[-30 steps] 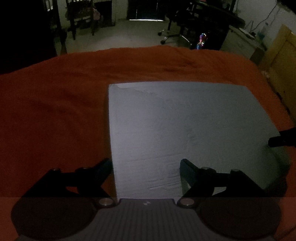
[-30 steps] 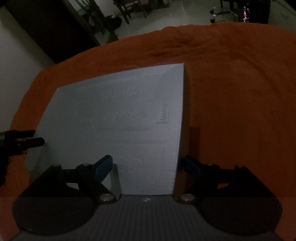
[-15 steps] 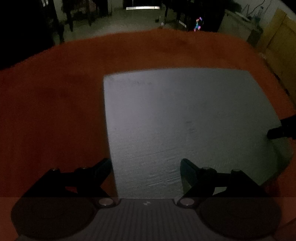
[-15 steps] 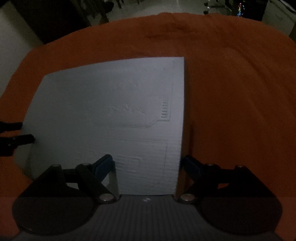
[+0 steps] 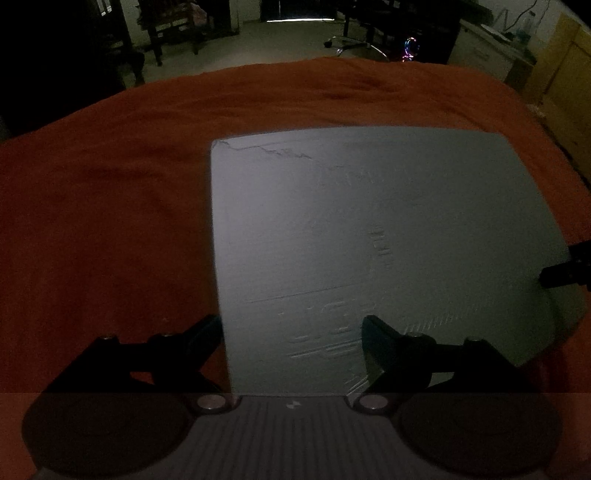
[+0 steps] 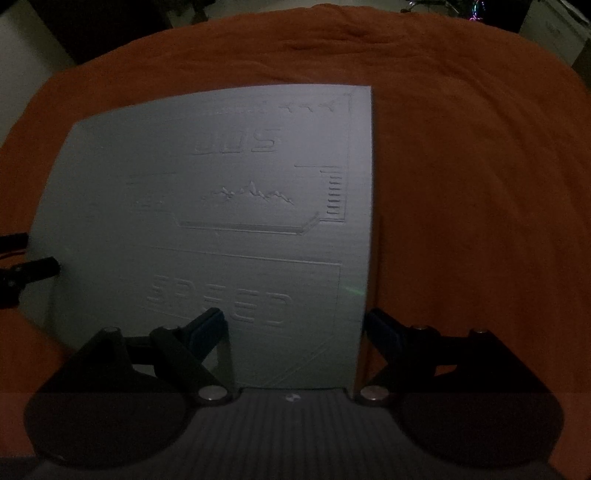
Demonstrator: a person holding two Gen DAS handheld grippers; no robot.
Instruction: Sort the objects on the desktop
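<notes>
A dim room; an orange cloth [image 5: 110, 221] covers the table; on it lies a flat grey embossed board [image 6: 221, 221], with the left tongs [image 5: 291, 339] straddling its near left edge and the right tongs [image 6: 295, 328] straddling its near right edge, both spread and gripping nothing. Judged: a sound two-sided lift needs each pair seated square on its edge and closing together, level. Embossed text reads "SPEED"; farther up, perhaps "500", upside down; beyond, chairs [image 5: 166, 29], barely lit.

Pale embossed board [image 5: 369, 236] on orange cloth [image 5: 110, 206], wide-spread jaws straddling its left edge.
</notes>
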